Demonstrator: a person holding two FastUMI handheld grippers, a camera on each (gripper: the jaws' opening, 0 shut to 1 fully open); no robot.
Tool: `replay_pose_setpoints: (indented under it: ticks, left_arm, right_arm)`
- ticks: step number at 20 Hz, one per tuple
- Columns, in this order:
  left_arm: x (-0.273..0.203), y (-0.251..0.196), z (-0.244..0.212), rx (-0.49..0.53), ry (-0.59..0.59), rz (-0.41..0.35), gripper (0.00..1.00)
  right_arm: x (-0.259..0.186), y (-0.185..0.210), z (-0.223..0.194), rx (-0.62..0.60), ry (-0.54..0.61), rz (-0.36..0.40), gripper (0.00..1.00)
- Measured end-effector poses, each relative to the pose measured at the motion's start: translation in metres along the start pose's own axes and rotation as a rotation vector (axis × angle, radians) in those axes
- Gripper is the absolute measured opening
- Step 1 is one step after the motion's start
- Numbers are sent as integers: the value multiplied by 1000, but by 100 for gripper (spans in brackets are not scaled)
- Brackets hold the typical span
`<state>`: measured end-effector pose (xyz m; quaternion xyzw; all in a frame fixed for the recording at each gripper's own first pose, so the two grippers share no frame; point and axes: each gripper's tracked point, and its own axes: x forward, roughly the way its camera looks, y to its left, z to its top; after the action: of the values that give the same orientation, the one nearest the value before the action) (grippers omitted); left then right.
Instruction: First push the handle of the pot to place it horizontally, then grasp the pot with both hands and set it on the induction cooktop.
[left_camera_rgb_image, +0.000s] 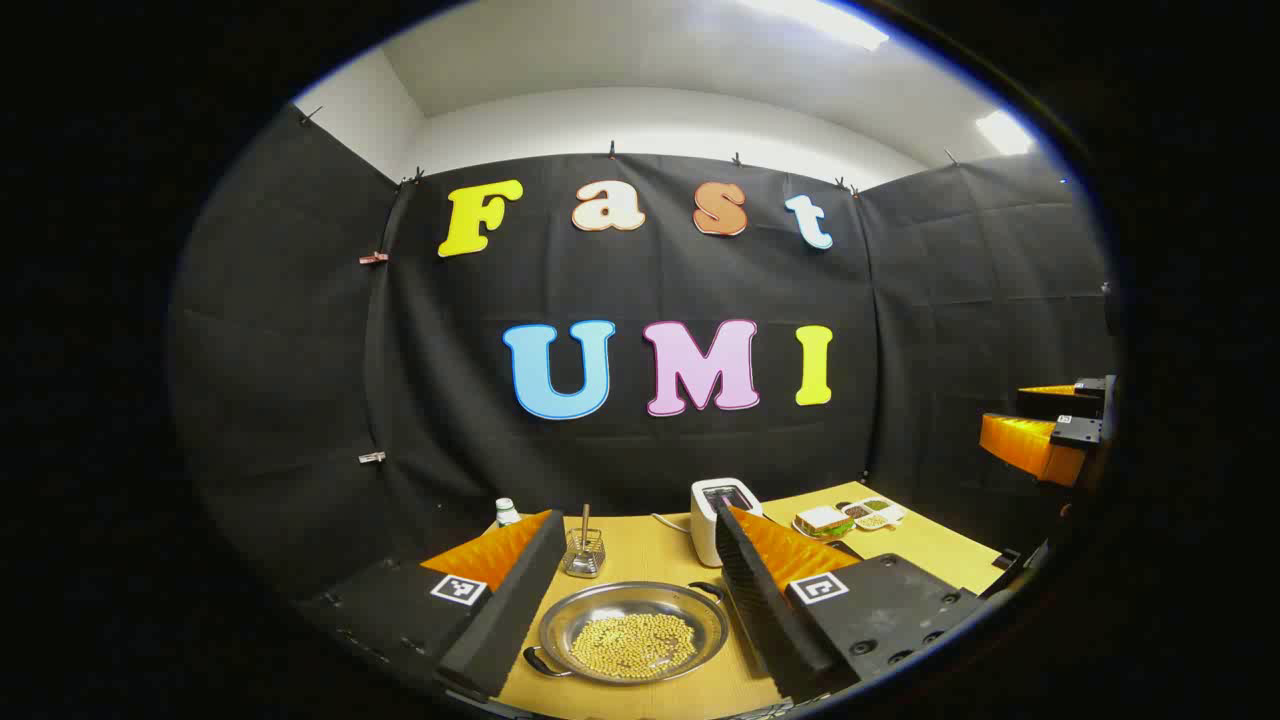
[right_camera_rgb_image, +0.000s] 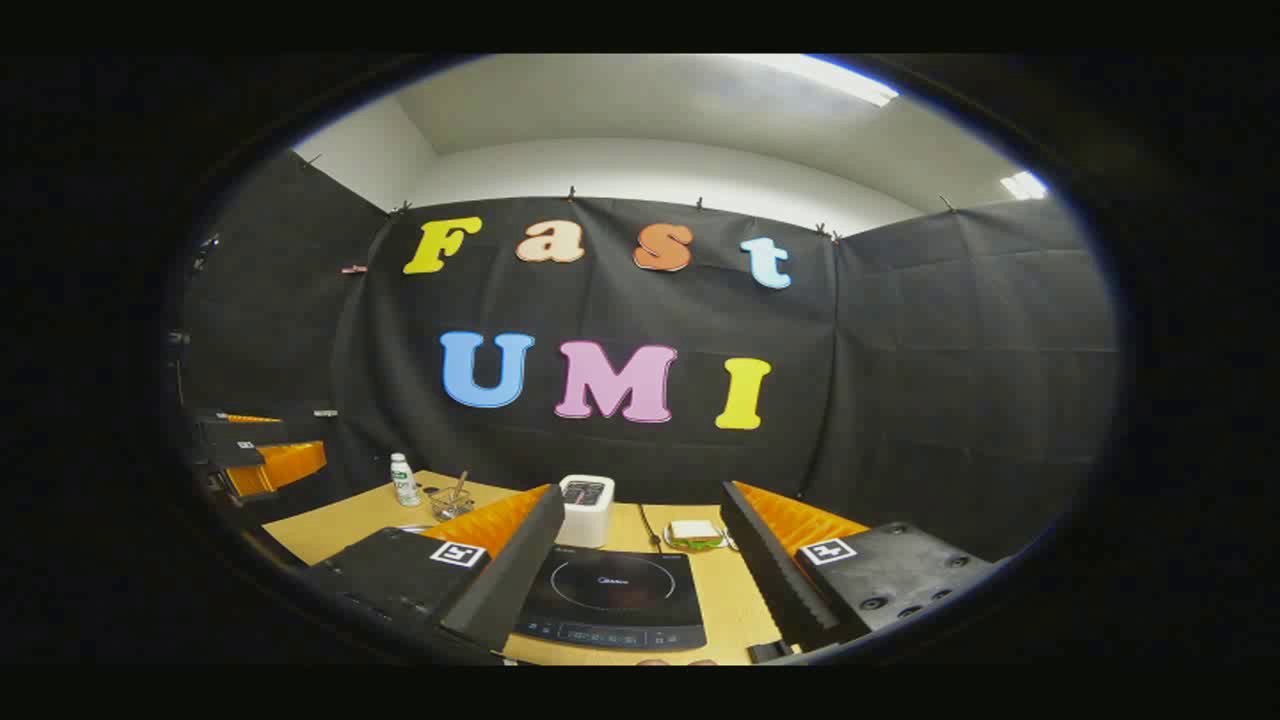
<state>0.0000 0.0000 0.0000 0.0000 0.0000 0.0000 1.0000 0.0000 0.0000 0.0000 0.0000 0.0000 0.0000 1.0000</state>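
A black-draped booth surrounds a tan table (left_camera_rgb_image: 650, 555) that sits low in both views. In the left gripper view your left tool (left_camera_rgb_image: 640, 590) hovers wide open and empty, its two fingers framing the pot (left_camera_rgb_image: 633, 632), a shallow steel pan of yellow beans at bottom centre, with small loop handles at its lower left and upper right rim. Behind it stand a white toaster (left_camera_rgb_image: 712, 515), a small wire basket (left_camera_rgb_image: 584, 555) and a bottle (left_camera_rgb_image: 507, 512); plates of food (left_camera_rgb_image: 850, 518) lie toward the right, and the other tool shows at the right edge. In the right gripper view your right tool (right_camera_rgb_image: 640, 575) is equally spread and holds nothing, aimed over the induction cooktop (right_camera_rgb_image: 612, 598) at bottom centre, with a sandwich plate (right_camera_rgb_image: 693, 535) beyond it. Nothing is touched yet, so the handle push looks to be your first move. Shove too briskly and the pan may skate or spin across the smooth table, scattering beans. Later, an uneven two-sided lift could tip it, and the toaster stands close to the path.
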Motion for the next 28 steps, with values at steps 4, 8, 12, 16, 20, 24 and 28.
replay_pose_setpoints:
  ticks: [4, 8, 12, 16, 20, 24, 28]
  left_arm:
    - [1, 2, -10, 3, 20, -4, 94]
    - [1, 3, -23, -16, 53, -9, 94]
    - [3, 5, -25, -18, 65, -11, 94]
    - [6, 6, -26, -10, 67, -12, 94]
    - [8, 5, -26, -15, 71, -22, 94]
    - [11, 5, -28, -10, 79, -29, 94]
    - [12, 8, -33, -16, 93, -29, 94]
  right_arm:
    - [3, 2, -3, 26, 5, -15, 98]
    - [5, 7, -16, 38, 41, -10, 96]
    - [10, 11, -15, 47, 42, -9, 99]
    - [12, 11, -17, 55, 46, -13, 98]
    - [14, 9, -11, 74, 34, -18, 98]
    - [14, 9, -16, 69, 50, -19, 98]
    - [15, 10, -16, 65, 47, -23, 98]
